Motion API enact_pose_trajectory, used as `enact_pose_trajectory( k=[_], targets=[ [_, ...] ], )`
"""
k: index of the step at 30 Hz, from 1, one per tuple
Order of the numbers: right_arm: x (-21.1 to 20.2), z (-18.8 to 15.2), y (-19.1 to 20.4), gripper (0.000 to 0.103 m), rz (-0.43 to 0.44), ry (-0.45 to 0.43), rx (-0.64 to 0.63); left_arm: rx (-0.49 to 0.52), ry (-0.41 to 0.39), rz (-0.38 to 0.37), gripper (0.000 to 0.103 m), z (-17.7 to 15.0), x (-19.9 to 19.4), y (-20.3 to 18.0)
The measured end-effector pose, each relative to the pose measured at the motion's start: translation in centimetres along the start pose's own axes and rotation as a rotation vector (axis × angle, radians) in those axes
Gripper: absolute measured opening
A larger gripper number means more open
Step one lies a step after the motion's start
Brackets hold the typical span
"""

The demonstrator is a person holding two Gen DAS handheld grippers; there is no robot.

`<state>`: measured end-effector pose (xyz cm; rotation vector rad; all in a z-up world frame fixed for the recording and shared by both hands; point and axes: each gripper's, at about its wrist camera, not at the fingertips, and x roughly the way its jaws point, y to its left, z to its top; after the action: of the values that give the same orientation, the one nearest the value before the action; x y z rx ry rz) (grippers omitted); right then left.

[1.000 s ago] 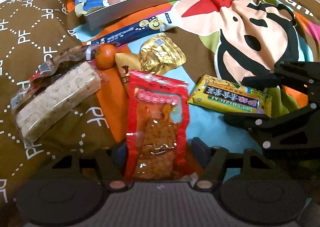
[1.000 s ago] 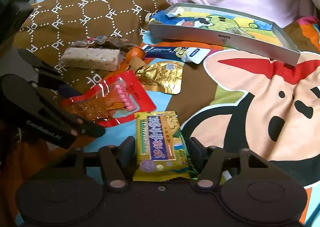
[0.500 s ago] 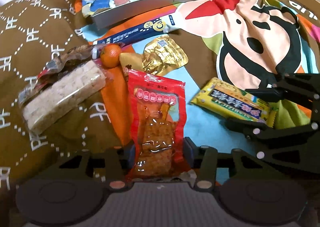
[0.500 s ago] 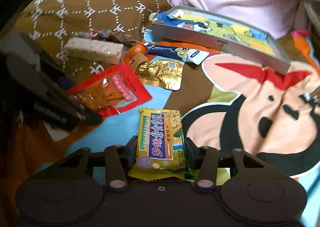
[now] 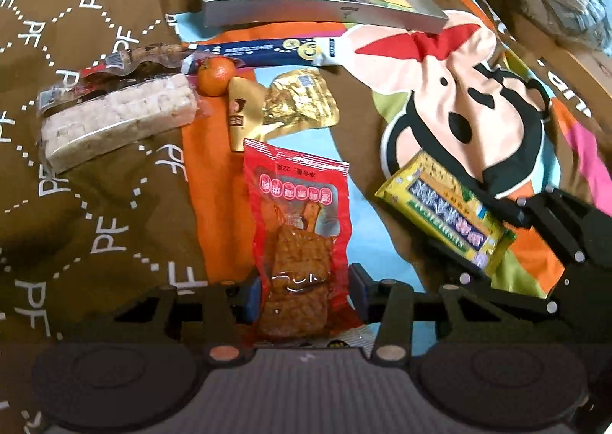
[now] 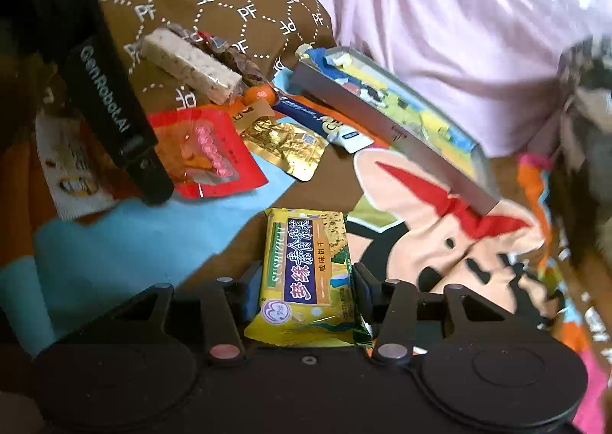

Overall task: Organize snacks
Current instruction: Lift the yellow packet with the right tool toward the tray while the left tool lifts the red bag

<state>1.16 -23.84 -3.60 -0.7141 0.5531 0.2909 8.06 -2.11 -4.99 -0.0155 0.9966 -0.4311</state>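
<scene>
- Now the left gripper [image 5: 304, 290] has just squeezed in on the red plastic snack bag with brown pieces inside [image 5: 300, 242], and its blue pads press the bag's two sides.
- That red bag points toward 12 o'clock from the left gripper, with its far end just below a crinkly gold foil packet [image 5: 302, 105].
- Also, the right gripper [image 6: 302, 296] has just squeezed in on the yellow cracker pack with a purple label [image 6: 306, 273], and its pads press both sides of the pack.
- From the left camera, the yellow pack sits at about 3 o'clock, with the black arms of the right gripper around its lower end.
- A flat grey metal tray with a cartoon picture inside [image 5: 325, 11] lies at 12 o'clock, well apart from both held snacks.
- Just in front of the tray lies a long dark blue snack tube [image 5: 267, 51].
- A small round orange fruit [image 5: 216, 75] sits at about 11 o'clock, touching a pale rice bar in clear wrap [image 5: 114, 120].
- Everything lies on a bright cartoon blanket [image 5: 440, 97], with a brown pillow printed with white letters [image 5: 95, 204] at 9 o'clock.
- A person's pink clothing [image 6: 459, 32] shows behind the tray from the right camera.
</scene>
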Motion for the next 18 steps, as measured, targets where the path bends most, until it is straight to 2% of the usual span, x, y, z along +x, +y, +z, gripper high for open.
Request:
enact_pose_trajectory(
  k=[5, 10, 14, 18],
  targets=[
    [-0.3, 0.0, -0.8, 0.049, -0.039, -0.034, -0.020, 0.034, -0.066, 0.015, 0.049, -0.3, -0.8, -1.2],
    [0.4, 1.3, -3.0, 0.049, -0.077, -0.100, 0.013, -0.021, -0.154, 0.024, 0.049, 0.8, -1.8, -0.8],
    [2.1, 3.1, -4.7, 0.049, -0.113, -0.183, 0.035, -0.047, -0.250, 0.082, 0.049, 3.2, -2.7, -0.6],
    [4.5, 5.8, -6.5, 0.050, -0.130, -0.237, 0.086, -0.088, -0.326, 0.129, 0.049, 7.2, -2.9, 0.0]
  ],
)
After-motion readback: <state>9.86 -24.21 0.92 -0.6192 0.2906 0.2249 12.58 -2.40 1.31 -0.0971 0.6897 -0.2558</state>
